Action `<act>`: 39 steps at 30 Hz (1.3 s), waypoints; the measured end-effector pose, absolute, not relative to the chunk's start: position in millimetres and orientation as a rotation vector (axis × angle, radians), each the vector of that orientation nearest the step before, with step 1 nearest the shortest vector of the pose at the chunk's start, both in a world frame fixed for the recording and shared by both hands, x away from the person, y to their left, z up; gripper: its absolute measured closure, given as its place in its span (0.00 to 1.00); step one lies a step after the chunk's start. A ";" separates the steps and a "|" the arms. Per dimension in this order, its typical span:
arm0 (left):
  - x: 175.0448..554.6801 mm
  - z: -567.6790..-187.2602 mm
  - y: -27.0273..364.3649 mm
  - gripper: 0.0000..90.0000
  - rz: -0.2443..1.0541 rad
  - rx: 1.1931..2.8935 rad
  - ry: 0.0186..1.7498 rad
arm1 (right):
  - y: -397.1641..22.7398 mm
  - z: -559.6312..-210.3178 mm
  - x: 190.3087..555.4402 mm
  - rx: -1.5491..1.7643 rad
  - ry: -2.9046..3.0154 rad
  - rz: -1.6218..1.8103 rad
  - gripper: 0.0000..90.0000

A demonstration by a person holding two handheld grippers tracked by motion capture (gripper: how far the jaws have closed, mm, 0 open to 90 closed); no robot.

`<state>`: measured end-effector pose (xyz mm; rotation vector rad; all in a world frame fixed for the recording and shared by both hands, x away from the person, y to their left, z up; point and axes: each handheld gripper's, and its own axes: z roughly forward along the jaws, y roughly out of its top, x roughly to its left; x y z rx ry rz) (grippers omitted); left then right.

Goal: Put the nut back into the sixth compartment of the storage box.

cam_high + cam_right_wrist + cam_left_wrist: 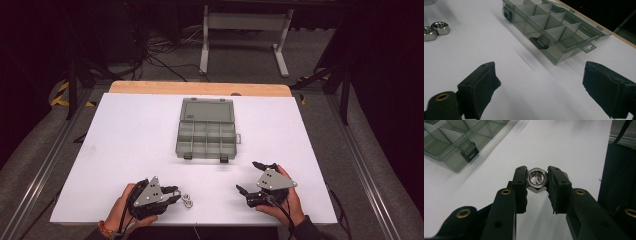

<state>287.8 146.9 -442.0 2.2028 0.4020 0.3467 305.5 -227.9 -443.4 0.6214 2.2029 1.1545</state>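
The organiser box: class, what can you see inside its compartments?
The open organiser box shows bare dividers; every compartment in view looks empty. The two nuts lie outside it on the table, near the left claw. The front wall and latches hide the compartments' nearest corners.

The right claw gapes wide over the white table, organizer box beyond, two nuts far left.

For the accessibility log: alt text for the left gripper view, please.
The left tool has its two black jaws set around a steel hex nut on the white table. An open grey compartment box lies at upper left.
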 end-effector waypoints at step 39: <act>309.0 -424.7 153.4 0.78 0.434 2.131 0.455 | -227.6 -443.4 305.8 0.620 2.200 1.159 0.13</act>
